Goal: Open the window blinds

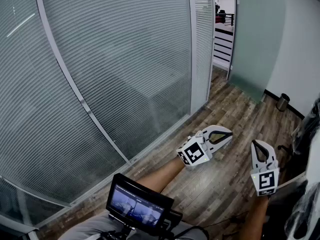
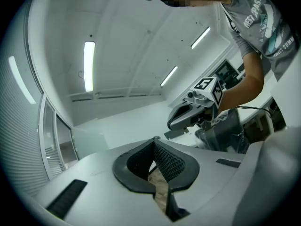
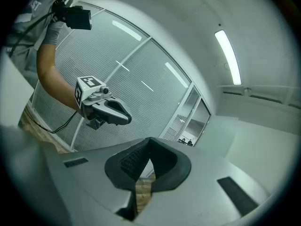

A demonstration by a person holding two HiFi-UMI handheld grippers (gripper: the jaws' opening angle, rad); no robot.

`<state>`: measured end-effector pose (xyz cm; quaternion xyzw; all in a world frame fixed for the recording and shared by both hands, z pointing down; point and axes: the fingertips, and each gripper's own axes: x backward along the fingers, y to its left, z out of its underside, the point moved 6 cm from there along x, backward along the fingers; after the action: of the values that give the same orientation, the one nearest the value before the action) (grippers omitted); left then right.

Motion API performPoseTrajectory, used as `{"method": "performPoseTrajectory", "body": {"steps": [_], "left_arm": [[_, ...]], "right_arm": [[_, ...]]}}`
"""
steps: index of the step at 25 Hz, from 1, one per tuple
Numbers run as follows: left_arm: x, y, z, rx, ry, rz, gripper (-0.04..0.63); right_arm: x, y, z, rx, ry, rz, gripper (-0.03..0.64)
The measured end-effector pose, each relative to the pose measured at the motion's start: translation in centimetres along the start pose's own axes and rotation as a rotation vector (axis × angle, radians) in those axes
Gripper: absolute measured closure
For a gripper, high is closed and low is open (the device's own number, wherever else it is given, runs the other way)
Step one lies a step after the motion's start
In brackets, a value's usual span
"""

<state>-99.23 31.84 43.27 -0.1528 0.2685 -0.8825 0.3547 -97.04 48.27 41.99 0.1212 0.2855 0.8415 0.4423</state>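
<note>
The window blinds (image 1: 115,69) hang with their slats closed behind a glass wall with grey frames, filling the left and middle of the head view; they also show in the right gripper view as blinds (image 3: 141,88). My left gripper (image 1: 228,134) hovers over the wood floor, a good way off the glass, jaws together with nothing in them (image 2: 154,140). My right gripper (image 1: 257,143) is beside it to the right, also shut and empty (image 3: 149,139). Each gripper sees the other: the right one (image 2: 188,116), the left one (image 3: 113,113).
Wood plank floor (image 1: 235,184) runs below. A frosted glass panel (image 1: 257,39) stands at the right, with a small bin (image 1: 282,102) by the white wall. An open doorway (image 1: 224,24) lies beyond. A small screen (image 1: 137,206) sits at my chest. Plastic-wrapped stuff (image 1: 307,184) crowds the right edge.
</note>
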Motion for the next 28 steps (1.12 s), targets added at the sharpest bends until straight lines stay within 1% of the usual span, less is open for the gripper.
{"method": "performPoseTrajectory", "body": {"steps": [9,13,16,21,23,25,28], "left_arm": [[0.7,0.5,0.3,0.0,0.006,-0.002,0.595],[1.7,1.1,0.9,0.014,0.003,-0.012,0.595],[2.9,1.5,1.6,0.03,0.006,-0.02,0.595],[6.1,2.2,3.1,0.057,0.036,-0.029,0.595],[6.7,3.3,3.8,0.05,0.037,-0.027,0.595],[7.2,5.2,4.2,0.043,0.026,-0.025,0.595],[9.8,6.0,4.7,0.069,0.021,-0.024,0.595]], "right_arm": [[-0.6,0.2,0.1,-0.004,0.006,-0.001,0.615],[-1.2,0.8,-0.2,-0.008,0.014,0.007,0.614],[-1.6,1.4,-0.3,-0.007,0.019,0.025,0.614],[-2.2,2.7,-1.1,0.02,0.026,0.059,0.614],[-3.1,2.7,-1.7,0.01,0.033,0.079,0.614],[-4.5,2.5,-2.5,0.022,0.049,0.084,0.614],[-5.9,4.6,-3.1,0.043,0.082,0.059,0.614]]}}
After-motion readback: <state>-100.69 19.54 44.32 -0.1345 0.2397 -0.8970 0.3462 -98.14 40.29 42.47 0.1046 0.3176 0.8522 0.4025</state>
